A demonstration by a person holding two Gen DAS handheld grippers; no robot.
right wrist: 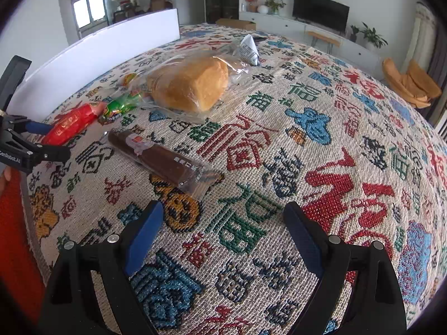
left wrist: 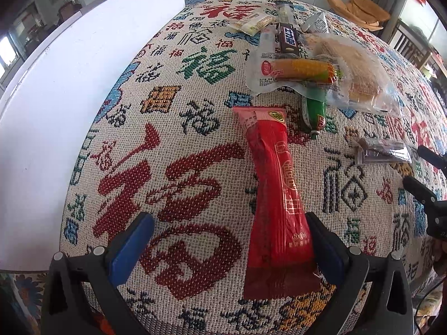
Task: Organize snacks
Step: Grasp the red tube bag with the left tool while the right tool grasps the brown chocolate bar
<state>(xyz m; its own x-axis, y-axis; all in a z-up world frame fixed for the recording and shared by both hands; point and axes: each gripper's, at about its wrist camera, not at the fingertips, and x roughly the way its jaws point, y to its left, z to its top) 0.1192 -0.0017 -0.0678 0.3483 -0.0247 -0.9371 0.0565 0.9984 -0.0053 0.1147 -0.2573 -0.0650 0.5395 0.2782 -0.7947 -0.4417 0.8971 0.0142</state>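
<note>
**Red packet lies lengthwise between the left fingers**

Left wrist view: nearest the camera, the left gripper (left wrist: 229, 240) stands with its blue-padded fingers (left wrist: 131, 248) spread wide and holding nothing. The long red foil snack packet (left wrist: 275, 195) lies flat on the tabletop under a woven cloth printed with characters (left wrist: 173, 128). Its long axis runs almost straight away from the camera. Its near end sits inside the gap, hard against the right-hand finger and well clear of the left-hand one. Beyond its far end lie a green sausage packet (left wrist: 314, 111) and a clear-wrapped corn cob (left wrist: 300, 69).

Right wrist view: the right gripper (right wrist: 223, 223) also gapes, empty, over bare cloth. A brown bar in clear wrap (right wrist: 164, 160) lies ahead and to the left, angled across the fingers' line. The red packet sits far left, beside the left gripper, so the left hand is plainly the nearer one.
</note>
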